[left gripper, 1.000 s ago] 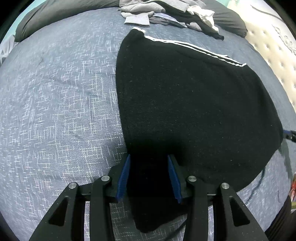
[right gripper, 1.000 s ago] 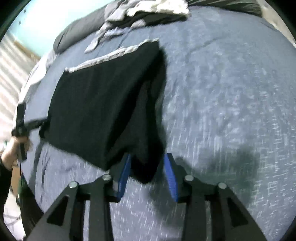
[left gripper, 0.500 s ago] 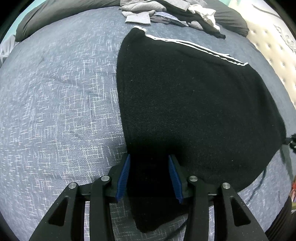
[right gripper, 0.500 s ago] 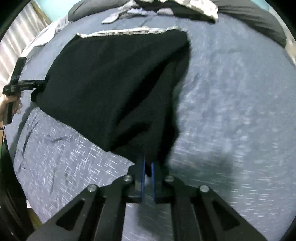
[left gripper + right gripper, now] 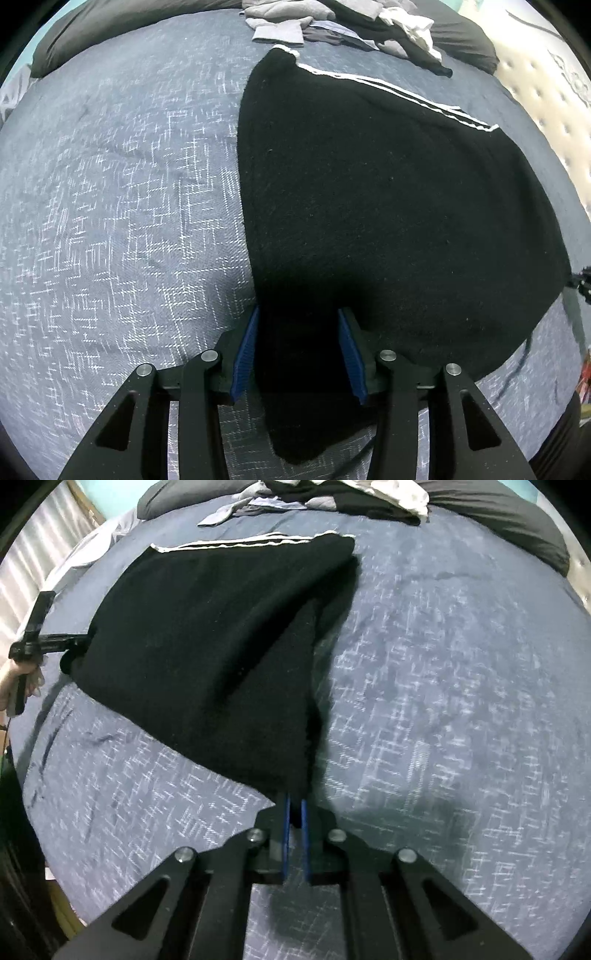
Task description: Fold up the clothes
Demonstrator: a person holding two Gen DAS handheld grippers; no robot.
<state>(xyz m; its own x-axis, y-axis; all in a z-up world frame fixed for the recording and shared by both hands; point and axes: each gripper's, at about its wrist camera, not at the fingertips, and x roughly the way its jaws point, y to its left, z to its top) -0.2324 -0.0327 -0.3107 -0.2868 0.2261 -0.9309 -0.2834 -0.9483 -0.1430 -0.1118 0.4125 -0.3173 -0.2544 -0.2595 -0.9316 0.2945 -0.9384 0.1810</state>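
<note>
A black garment (image 5: 388, 206) with white stripes along its far hem lies spread on a blue-grey patterned bed (image 5: 122, 206). My left gripper (image 5: 297, 325) is open, its blue pads either side of the garment's near corner. In the right wrist view my right gripper (image 5: 294, 805) is shut on the black garment (image 5: 221, 635) at its near right corner and lifts that edge off the bed. The left gripper (image 5: 79, 640) shows there at the garment's left corner, held by a hand.
A pile of grey, black and white clothes (image 5: 343, 26) lies at the far edge of the bed, also in the right wrist view (image 5: 332, 494). Dark pillows (image 5: 517, 520) sit behind it. A tufted beige headboard (image 5: 546, 96) is at right.
My right gripper closed on the garment's corner and raised it. My left gripper stayed open around the other corner, barely moving.
</note>
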